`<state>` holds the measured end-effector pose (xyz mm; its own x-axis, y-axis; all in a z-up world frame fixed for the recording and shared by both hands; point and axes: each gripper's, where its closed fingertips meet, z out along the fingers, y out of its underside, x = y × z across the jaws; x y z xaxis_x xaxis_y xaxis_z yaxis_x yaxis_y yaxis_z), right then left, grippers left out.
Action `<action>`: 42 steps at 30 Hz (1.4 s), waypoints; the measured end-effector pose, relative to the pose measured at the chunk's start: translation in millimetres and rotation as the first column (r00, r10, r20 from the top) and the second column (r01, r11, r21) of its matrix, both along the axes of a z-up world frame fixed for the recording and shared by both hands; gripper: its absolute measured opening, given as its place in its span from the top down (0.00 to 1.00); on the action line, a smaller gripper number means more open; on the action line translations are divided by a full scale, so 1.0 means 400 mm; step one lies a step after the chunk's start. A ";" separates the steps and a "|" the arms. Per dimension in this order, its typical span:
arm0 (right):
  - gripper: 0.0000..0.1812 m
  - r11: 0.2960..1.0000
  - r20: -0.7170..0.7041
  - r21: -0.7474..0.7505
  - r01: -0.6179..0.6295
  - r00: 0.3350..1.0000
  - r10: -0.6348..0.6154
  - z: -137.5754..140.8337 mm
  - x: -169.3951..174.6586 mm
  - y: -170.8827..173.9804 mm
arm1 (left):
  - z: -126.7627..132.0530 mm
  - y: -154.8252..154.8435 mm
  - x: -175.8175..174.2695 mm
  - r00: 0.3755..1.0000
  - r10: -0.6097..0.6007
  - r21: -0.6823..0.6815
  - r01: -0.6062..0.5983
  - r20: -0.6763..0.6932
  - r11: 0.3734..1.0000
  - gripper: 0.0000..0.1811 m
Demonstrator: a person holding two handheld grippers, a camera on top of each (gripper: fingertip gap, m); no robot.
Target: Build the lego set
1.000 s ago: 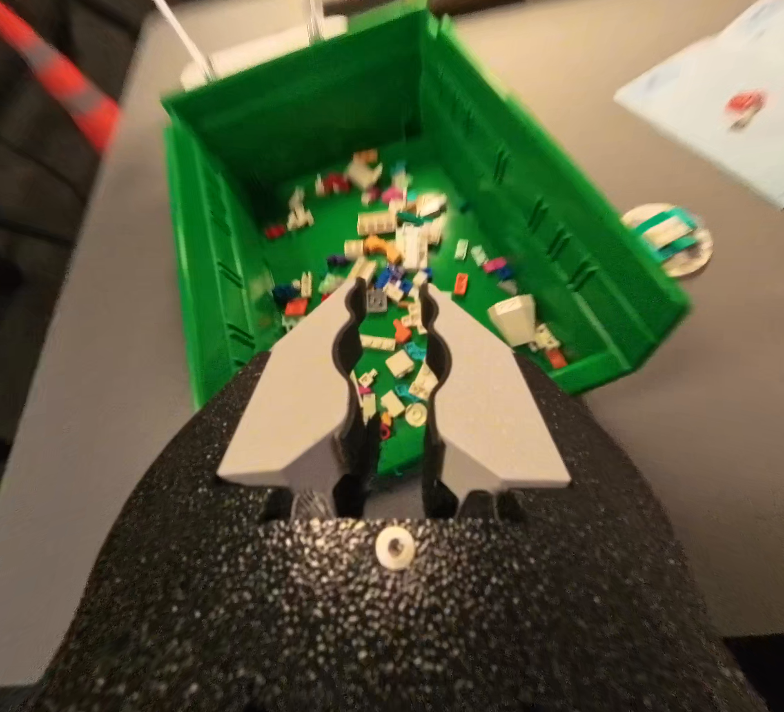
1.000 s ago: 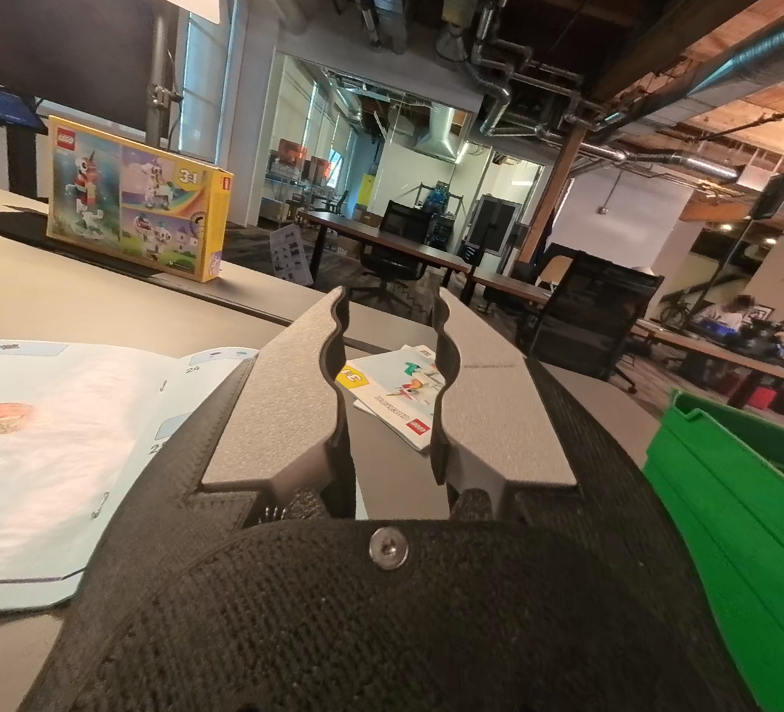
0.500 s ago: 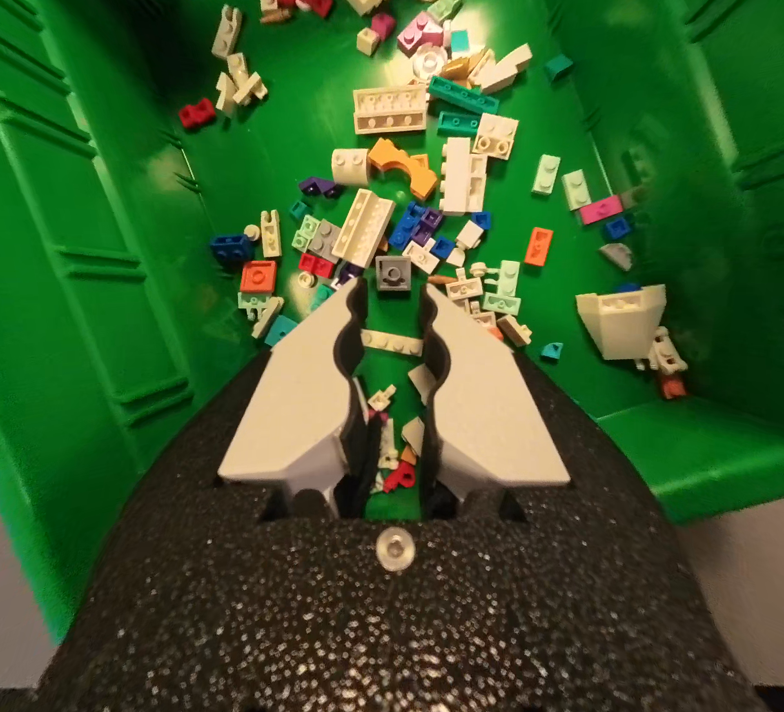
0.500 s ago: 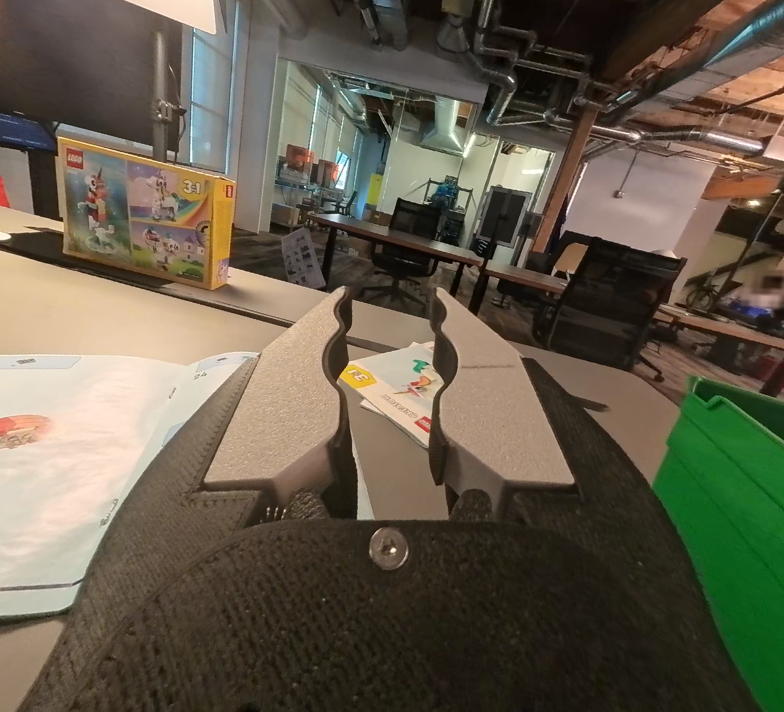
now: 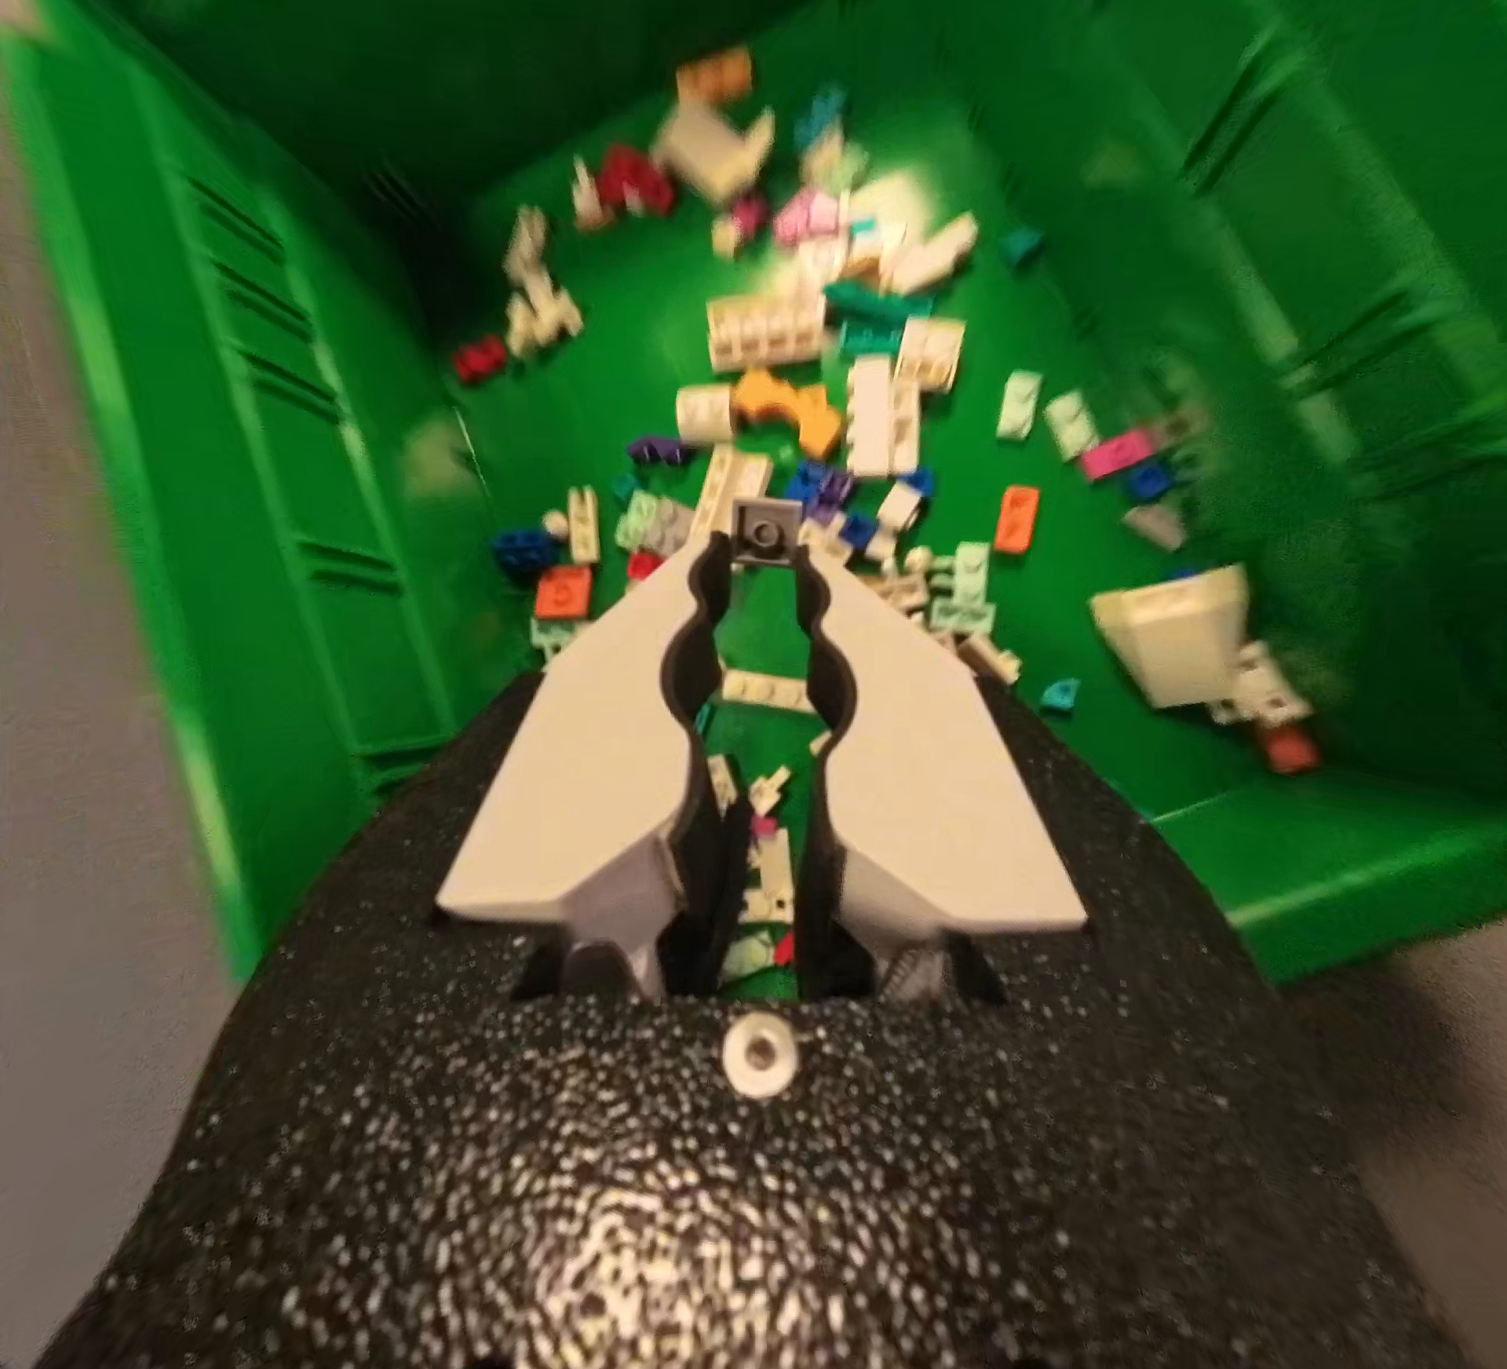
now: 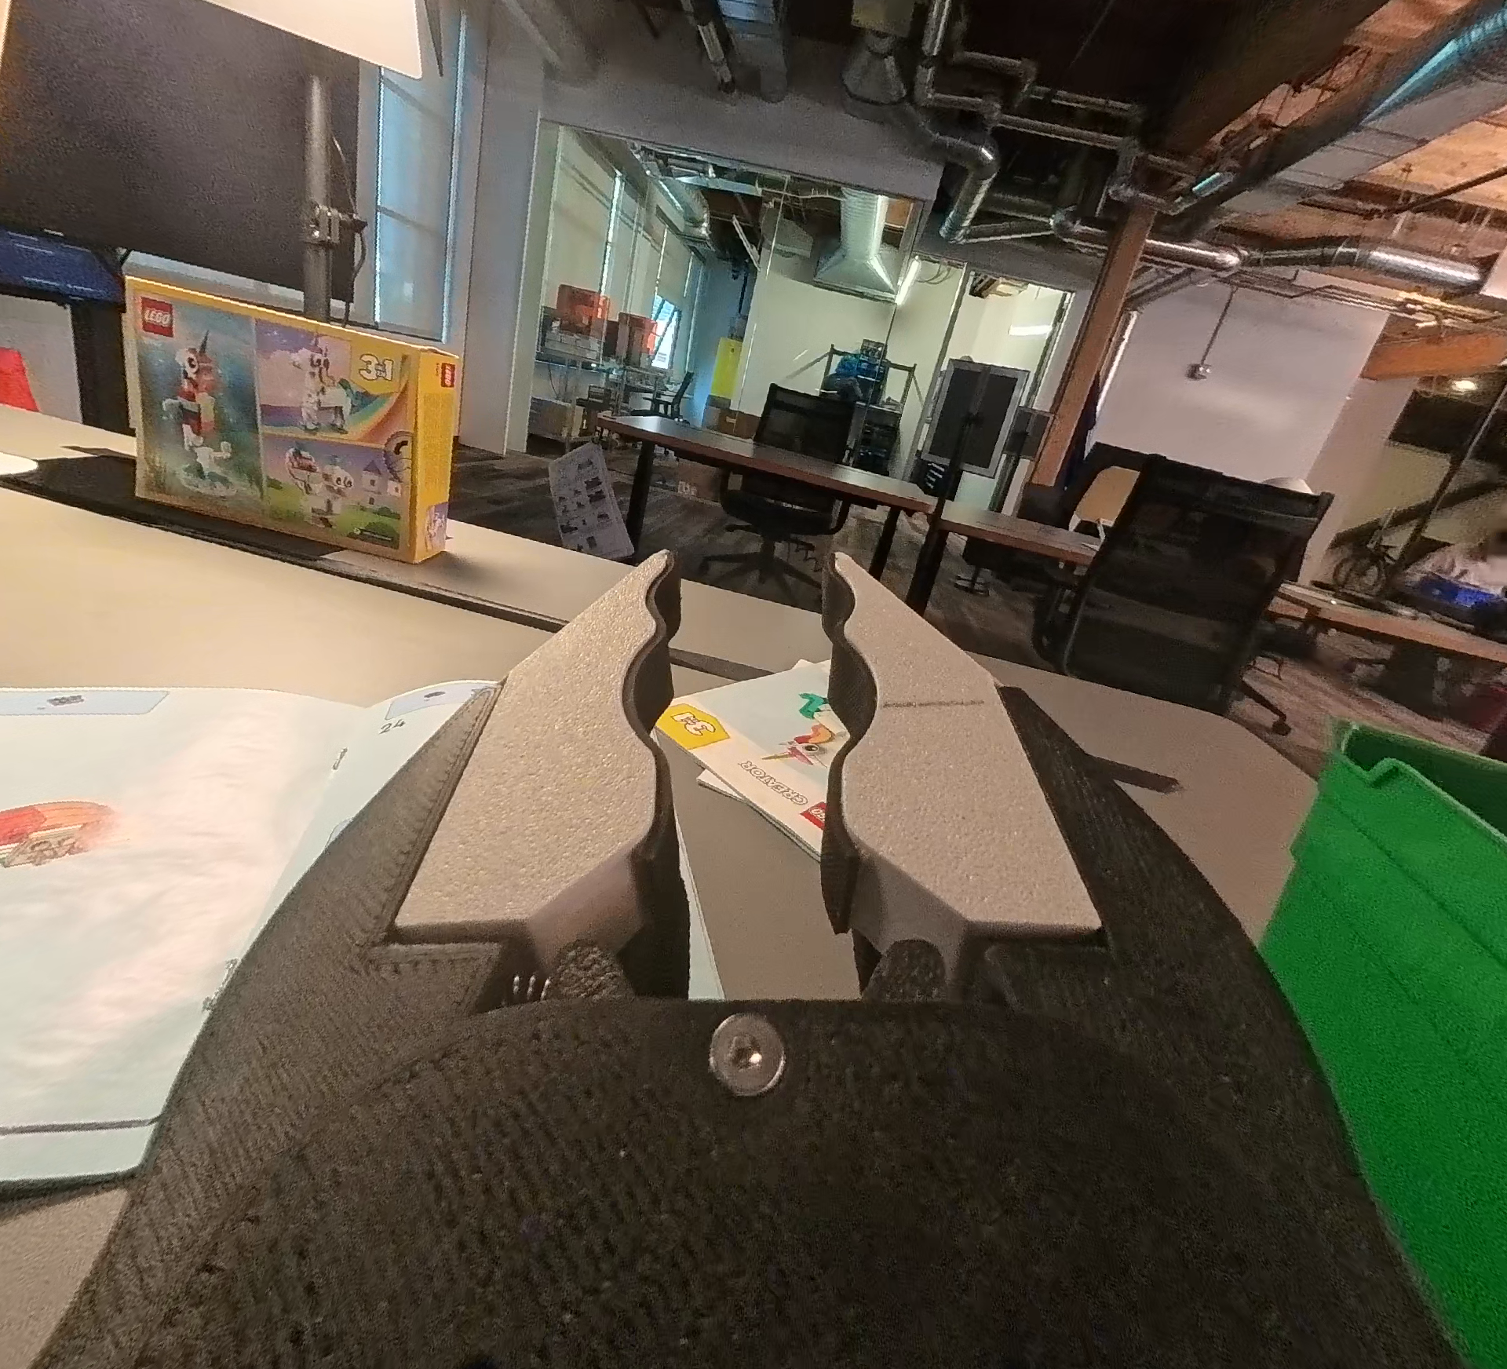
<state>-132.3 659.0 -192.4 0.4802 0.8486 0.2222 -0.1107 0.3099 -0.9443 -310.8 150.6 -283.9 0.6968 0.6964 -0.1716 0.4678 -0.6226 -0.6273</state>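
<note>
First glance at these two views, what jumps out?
The green bin fills the left wrist view, its floor littered with loose coloured bricks; the left gripper pinches a small grey square plate at its fingertips. In the right wrist view, the open right gripper idles above the table, facing the yellow set box.

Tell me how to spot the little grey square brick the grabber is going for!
Look inside the big green plastic bin, on its floor scattered with small colourful bricks. The small grey square brick sits right at the tips of the left gripper. It is the only grey piece there, with one round stud in its middle.
</note>
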 end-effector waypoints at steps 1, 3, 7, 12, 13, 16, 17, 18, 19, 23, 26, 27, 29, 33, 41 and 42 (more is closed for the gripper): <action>0.82 1.000 -0.003 -0.004 0.000 1.000 0.000 0.000 0.001 0.001 | 0.052 0.020 0.005 0.998 -0.022 0.096 0.027 -0.060 0.995 0.93; 0.82 1.000 -0.001 0.001 -0.004 1.000 0.004 0.000 -0.002 0.000 | 0.171 0.087 0.058 0.990 -0.114 0.419 0.138 -0.082 0.898 0.93; 0.83 0.996 0.029 0.083 -0.028 0.999 0.026 0.003 -0.019 -0.027 | 0.377 0.124 0.166 0.941 -0.339 0.898 0.139 0.012 0.417 0.92; 0.83 0.997 -0.023 0.062 -0.055 0.998 0.057 0.024 0.010 -0.034 | 0.428 0.181 0.263 0.899 -0.437 0.904 0.203 -0.020 0.375 0.93; 0.83 0.996 -0.029 0.063 -0.066 0.997 0.068 0.029 0.018 -0.035 | 0.435 0.204 0.289 0.890 -0.456 0.896 0.228 -0.032 0.382 0.93; 0.86 0.976 -0.019 0.077 -0.206 0.978 0.208 0.058 0.041 -0.087 | 0.435 0.306 0.379 0.858 -0.504 0.843 0.342 -0.099 0.416 0.93; 0.89 0.940 -0.008 0.069 -0.333 0.942 0.334 0.075 0.049 -0.140 | 0.426 0.349 0.413 0.840 -0.524 0.813 0.400 -0.140 0.424 0.93; 0.92 0.875 0.017 0.025 -0.484 0.875 0.484 0.086 0.057 -0.207 | 0.417 0.395 0.450 0.814 -0.551 0.786 0.458 -0.182 0.416 0.93; 0.94 0.783 0.027 -0.073 -0.618 0.784 0.621 0.094 0.066 -0.276 | 0.408 0.442 0.485 0.784 -0.575 0.763 0.513 -0.231 0.393 0.93; 0.94 0.269 -0.002 -0.337 -0.902 0.287 0.958 0.134 0.160 -0.552 | 0.360 0.592 0.610 0.670 -0.655 0.744 0.623 -0.349 0.241 0.93; 0.98 0.145 0.048 -0.317 -0.937 0.137 0.989 0.148 0.217 -0.636 | 0.342 0.642 0.661 0.627 -0.692 0.770 0.617 -0.358 0.160 0.93; 0.98 0.125 0.065 -0.323 -0.938 0.110 0.992 0.144 0.228 -0.646 | 0.342 0.649 0.671 0.617 -0.701 0.777 0.613 -0.359 0.142 0.93; 0.98 0.114 0.045 -0.329 -0.937 0.105 0.993 0.150 0.237 -0.639 | 0.348 0.651 0.679 0.610 -0.709 0.789 0.602 -0.355 0.122 0.93; 0.98 0.115 0.024 -0.332 -0.936 0.114 0.993 0.154 0.237 -0.622 | 0.343 0.649 0.693 0.585 -0.732 0.775 0.619 -0.349 0.125 0.93; 0.99 0.059 0.062 -0.374 -0.926 0.038 0.997 0.124 0.249 -0.645 | 0.323 0.652 0.709 0.547 -0.773 0.764 0.633 -0.323 0.128 0.93; 0.99 0.058 0.068 -0.375 -0.925 0.035 0.997 0.121 0.250 -0.644 | 0.320 0.653 0.712 0.538 -0.782 0.765 0.631 -0.314 0.127 0.93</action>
